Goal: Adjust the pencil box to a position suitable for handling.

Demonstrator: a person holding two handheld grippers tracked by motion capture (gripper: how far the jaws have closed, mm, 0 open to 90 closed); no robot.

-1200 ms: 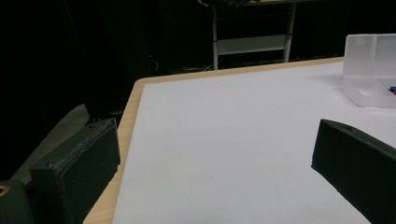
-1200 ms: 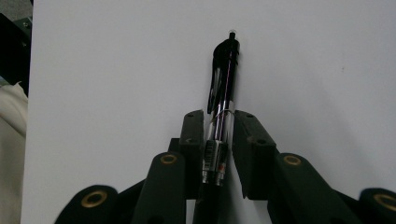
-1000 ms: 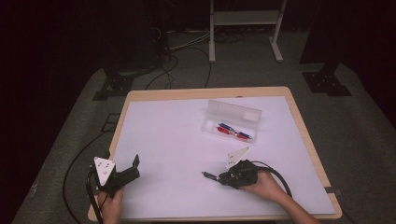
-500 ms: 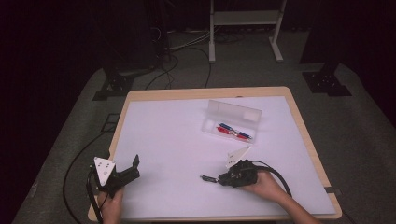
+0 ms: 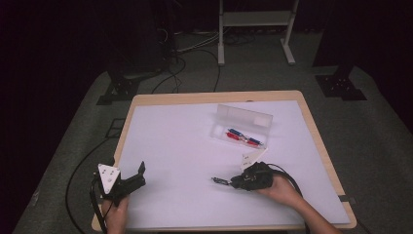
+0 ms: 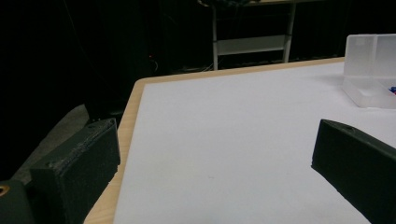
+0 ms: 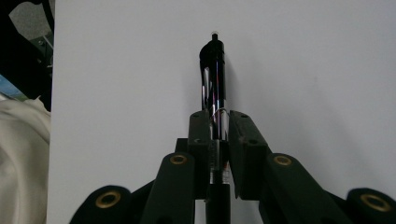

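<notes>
Right tool (image 7: 215,123) clamped on a glossy black pen (image 7: 213,79) above the white-topped wooden desk (image 5: 175,146); left tool (image 5: 139,174) wide open, empty.

The right claw (image 5: 229,183) has closed fully on the black pen (image 7: 214,84).

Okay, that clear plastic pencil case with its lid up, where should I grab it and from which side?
Judging by its pose, grip the clear plastic pencil case across its low tray's short end, coming from the right. The raised lid blocks the far long side, and the red and blue pens lie lengthwise inside.
</notes>
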